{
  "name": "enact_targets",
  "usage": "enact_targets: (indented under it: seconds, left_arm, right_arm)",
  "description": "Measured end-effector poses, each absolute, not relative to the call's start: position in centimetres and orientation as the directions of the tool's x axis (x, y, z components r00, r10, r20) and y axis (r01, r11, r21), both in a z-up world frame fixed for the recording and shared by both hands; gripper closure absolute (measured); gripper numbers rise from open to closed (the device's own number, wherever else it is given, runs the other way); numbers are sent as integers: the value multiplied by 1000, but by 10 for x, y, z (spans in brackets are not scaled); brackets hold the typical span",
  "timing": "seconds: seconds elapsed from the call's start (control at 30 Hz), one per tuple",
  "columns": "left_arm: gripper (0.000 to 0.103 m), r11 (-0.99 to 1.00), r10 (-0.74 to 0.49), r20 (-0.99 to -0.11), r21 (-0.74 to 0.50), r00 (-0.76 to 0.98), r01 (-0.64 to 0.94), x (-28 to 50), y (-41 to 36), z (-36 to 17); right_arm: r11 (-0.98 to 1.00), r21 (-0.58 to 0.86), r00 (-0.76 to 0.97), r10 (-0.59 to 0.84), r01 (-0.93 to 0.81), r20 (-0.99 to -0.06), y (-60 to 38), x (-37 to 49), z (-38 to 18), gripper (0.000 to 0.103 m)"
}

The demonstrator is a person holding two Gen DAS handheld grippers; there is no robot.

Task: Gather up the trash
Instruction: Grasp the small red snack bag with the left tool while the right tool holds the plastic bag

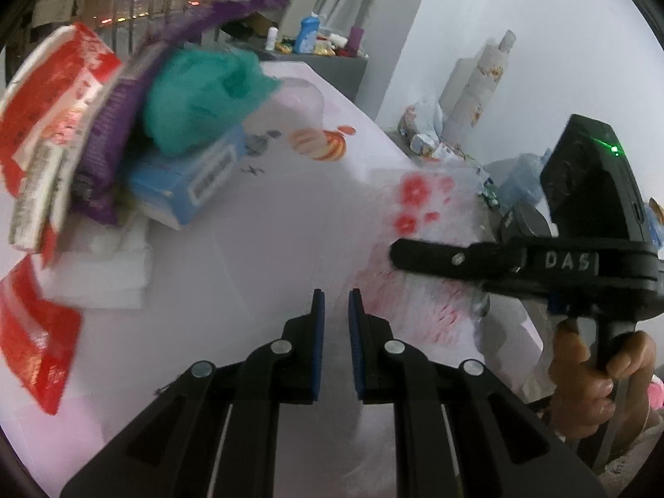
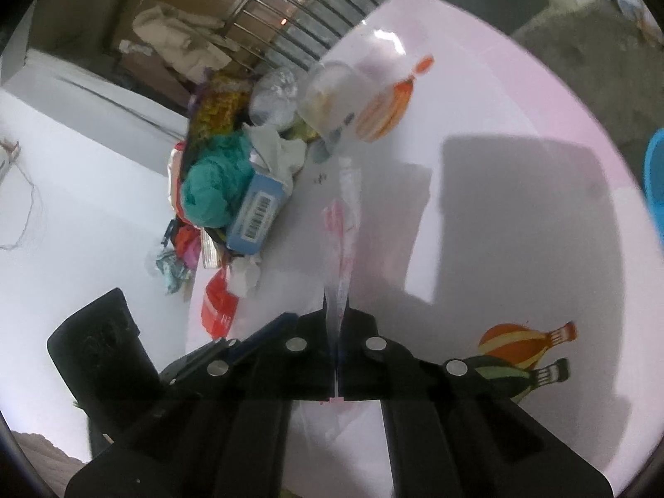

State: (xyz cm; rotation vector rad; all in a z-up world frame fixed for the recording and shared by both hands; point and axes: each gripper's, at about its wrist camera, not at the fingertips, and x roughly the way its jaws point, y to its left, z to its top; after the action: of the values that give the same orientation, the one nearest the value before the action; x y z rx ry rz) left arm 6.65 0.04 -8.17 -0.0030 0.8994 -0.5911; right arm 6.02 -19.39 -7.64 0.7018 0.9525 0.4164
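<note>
Right gripper (image 2: 337, 323) is clamped shut on a thin clear plastic wrapper with pink print (image 2: 344, 224), which trails from the jaws across the pink table (image 2: 518, 191). Left gripper (image 1: 336, 315) hovers over the table, jaws narrowly apart with nothing between the pads. Step looks like pickup of one scrap; next it needs carrying to the trash pile (image 2: 224, 191) at the table edge. No bin is visible; the blue box (image 2: 259, 211) holds crumpled tissue.

White table cover (image 2: 498, 216) printed with hot-air balloons (image 2: 527, 340), metal railing (image 2: 290, 12), blue bottle (image 1: 306, 34) on far counter
</note>
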Motion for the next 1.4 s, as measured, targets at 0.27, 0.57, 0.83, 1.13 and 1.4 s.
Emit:
enact_targets:
  seconds: [0.27,0.57,0.83,1.13,1.4]
  left_arm:
    - [92,911,-391,-663,-183,638,369,46,61,-46]
    - [64,973,-216,-713,-214,667,87,57,143,-53]
    - [42,982,-119,-777,-186,619,-44,104,157,-71]
    - [46,983,-59,-804,-151,592,-107,112,160,-86]
    - [75,979,-84,-809,-177,582,-105,94,182,-85]
  right_arm:
    - [715,697,572,594,-54,-565,-200,56,-53,103]
    - [714,698,568,596,-53,-567,-191,54,-57,103]
    - [726,688,569,576,-26,-587,-195,55,-55,103]
    - [722,691,580,559,11,-593,-202,54,-56,103]
    - [706,708,593,568,6,-571,-205,48,-55,103]
